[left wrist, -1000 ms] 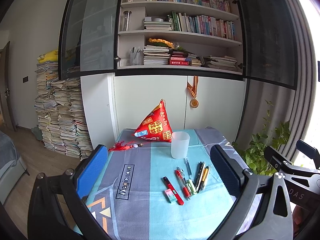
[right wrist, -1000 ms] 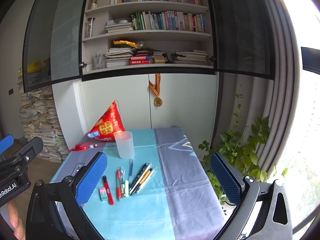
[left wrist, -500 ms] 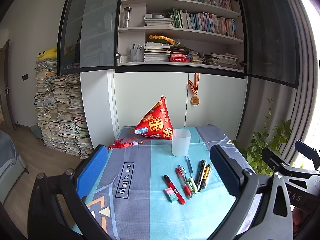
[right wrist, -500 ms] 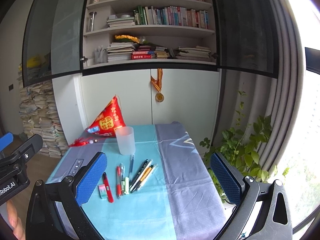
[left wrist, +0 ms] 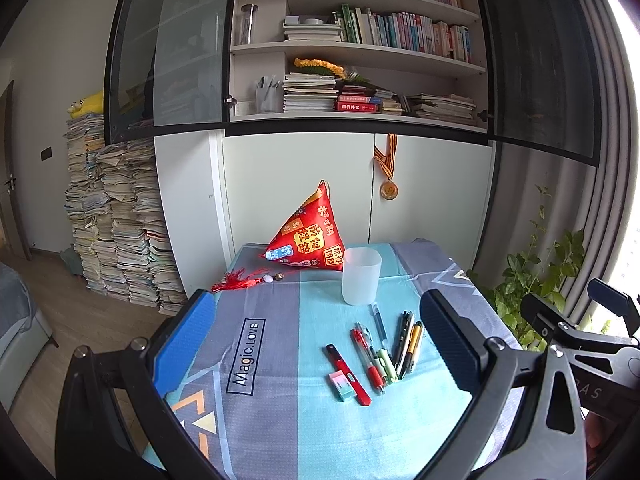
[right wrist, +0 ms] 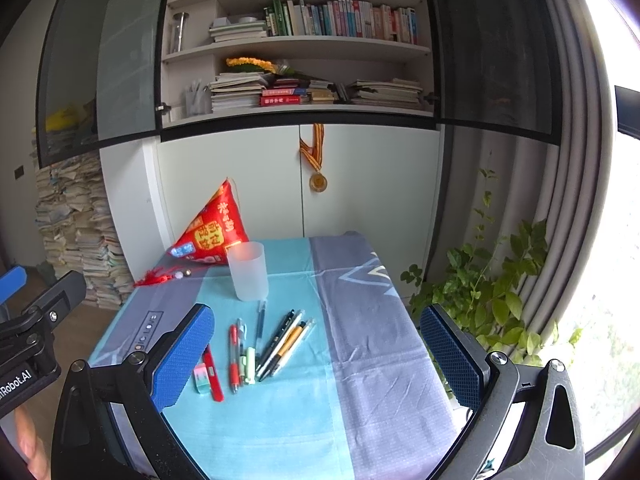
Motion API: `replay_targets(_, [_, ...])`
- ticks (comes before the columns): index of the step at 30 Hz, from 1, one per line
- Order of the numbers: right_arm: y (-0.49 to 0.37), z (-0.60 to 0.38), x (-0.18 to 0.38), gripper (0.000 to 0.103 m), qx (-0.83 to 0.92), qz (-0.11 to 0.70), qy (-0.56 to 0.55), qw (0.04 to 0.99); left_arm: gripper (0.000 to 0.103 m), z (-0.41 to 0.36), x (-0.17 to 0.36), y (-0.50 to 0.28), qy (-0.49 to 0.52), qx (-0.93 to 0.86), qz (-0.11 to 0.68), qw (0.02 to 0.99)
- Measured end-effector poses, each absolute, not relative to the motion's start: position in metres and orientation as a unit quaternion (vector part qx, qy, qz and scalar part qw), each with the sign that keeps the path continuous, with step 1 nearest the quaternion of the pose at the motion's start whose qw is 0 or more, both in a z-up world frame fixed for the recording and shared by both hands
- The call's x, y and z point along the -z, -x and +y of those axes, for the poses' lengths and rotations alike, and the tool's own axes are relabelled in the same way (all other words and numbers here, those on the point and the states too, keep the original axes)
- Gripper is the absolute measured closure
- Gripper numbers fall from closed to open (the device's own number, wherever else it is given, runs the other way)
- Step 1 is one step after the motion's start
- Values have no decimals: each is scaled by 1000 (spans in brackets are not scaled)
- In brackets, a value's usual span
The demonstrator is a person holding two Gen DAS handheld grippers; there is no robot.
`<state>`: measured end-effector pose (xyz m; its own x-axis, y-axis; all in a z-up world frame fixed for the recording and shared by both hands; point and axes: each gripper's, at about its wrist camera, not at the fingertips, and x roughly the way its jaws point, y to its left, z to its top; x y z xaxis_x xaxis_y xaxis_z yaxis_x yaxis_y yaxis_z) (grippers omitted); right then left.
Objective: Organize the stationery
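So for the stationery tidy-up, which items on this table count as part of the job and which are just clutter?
Part of the job:
- frosted cup, upright and empty
- pens lying loose in front of it
- small eraser

Just lying about:
- red pyramid cushion
- red tassel
- medal on the cabinet door
- houseplant

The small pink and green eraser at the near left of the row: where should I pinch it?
Grip the eraser across its short width at mid-body, coming straight down. It lies flat on the tablecloth, and the red pen lies tight along its right side, so one finger probably must wedge between them.
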<state>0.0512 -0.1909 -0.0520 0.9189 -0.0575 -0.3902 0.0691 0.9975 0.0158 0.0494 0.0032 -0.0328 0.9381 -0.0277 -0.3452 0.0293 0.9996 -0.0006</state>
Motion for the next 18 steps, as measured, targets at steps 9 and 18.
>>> replay_targets(9, [-62,-191,54,0,34,210,-15,977,2,1,36,-57,-6,16,181,983])
replay_targets(18, [-76,-191,60,0,35,225,-15,974,2,0,44,-71,-6,15,199,980])
